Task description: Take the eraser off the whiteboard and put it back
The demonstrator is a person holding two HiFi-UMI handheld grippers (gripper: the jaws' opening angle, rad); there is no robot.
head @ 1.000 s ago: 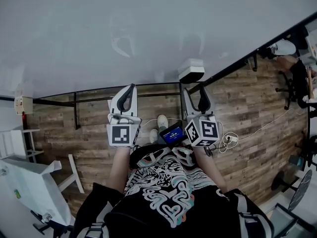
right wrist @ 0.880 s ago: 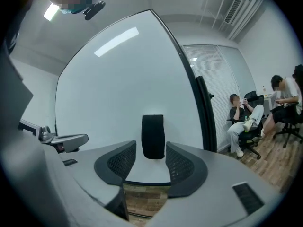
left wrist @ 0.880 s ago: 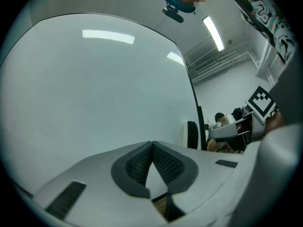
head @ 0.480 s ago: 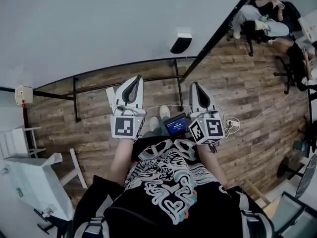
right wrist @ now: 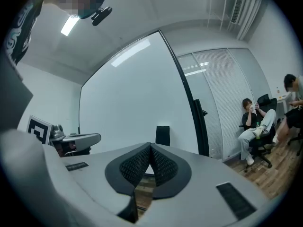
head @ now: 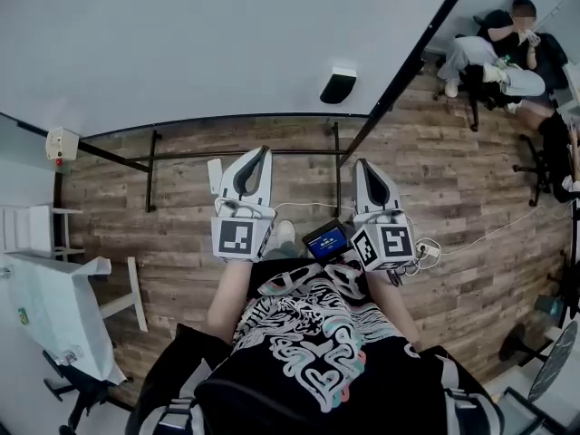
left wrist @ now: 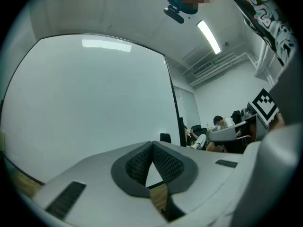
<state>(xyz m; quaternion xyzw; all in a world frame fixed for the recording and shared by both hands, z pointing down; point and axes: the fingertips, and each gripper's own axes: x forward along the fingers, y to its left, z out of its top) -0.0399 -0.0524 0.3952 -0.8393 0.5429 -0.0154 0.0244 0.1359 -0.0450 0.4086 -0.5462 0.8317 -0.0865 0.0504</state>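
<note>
Holding left gripper (head: 264, 150) and right gripper (head: 361, 162) level, side by side before whiteboard (head: 181, 43), fingers (left wrist: 166, 163) together, empty

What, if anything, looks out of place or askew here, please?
Nothing stands out: the eraser sits upright on the whiteboard, and the left gripper and right gripper are shut, empty, clear of it.
</note>
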